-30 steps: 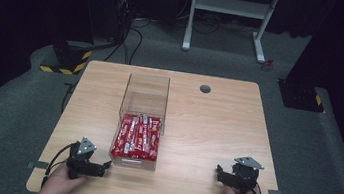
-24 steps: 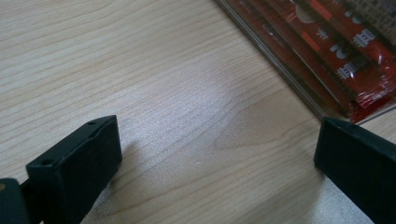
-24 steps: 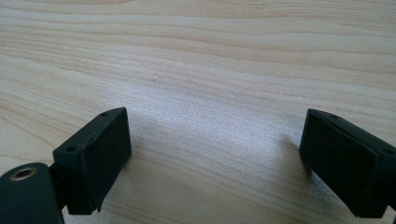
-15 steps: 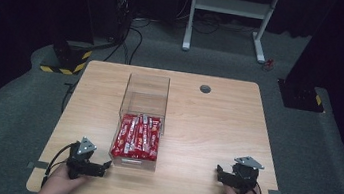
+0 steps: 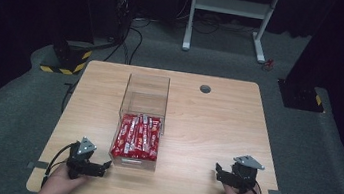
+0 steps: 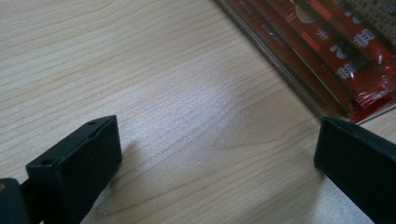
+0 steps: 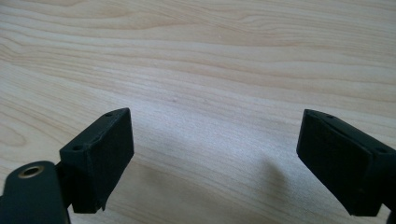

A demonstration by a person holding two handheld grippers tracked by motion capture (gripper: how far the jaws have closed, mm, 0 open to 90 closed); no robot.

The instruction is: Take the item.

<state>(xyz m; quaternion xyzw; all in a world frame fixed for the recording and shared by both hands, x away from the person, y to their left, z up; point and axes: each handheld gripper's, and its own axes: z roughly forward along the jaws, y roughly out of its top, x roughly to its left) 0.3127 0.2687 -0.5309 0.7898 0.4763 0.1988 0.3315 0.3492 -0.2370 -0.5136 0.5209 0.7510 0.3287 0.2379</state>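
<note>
The clear box of red packets sits left of the table's middle. The left gripper rests just beside its near left corner, jaws wide and empty. The right gripper lies well apart at the near right, jaws also spread wide over bare wood.

Left gripper and right gripper, each held in one hand, rest low near the table's front corners, jaws spread wide apart, empty.

table: pale matt wood, fine grain | box: clear glossy plastic | packets: shiny red foil | left gripper and right gripper: matt black plastic
</note>
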